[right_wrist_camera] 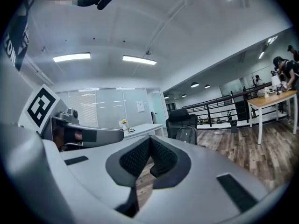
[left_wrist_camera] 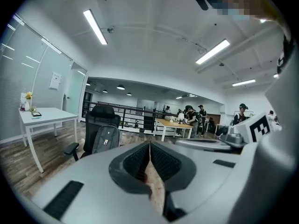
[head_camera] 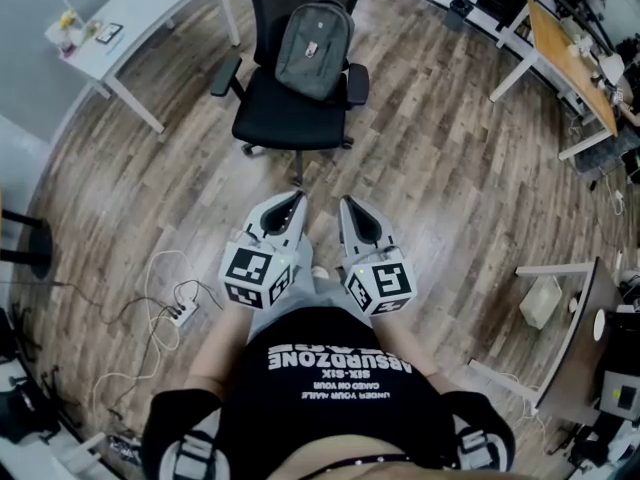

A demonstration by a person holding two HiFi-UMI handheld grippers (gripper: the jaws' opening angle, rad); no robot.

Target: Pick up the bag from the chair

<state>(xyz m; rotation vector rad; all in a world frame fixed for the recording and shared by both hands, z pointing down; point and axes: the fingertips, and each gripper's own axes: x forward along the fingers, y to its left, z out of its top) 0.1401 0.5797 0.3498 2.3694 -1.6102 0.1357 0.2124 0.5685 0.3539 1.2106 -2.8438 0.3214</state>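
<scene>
Count: one bag (head_camera: pixel 315 48), one chair (head_camera: pixel 290 118). Two grippers: left gripper (head_camera: pixel 297 199), right gripper (head_camera: pixel 346 204). Two counters: white counter (head_camera: pixel 160 3), wood-topped counter (head_camera: pixel 560 48). One power strip (head_camera: pixel 180 315).

Small items (head_camera: pixel 73 26) on the white desk (head_camera: pixel 155 6) are too tiny to identify; the bag (head_camera: pixel 315 50) covers most of the chair (head_camera: pixel 290 116) backrest.
</scene>
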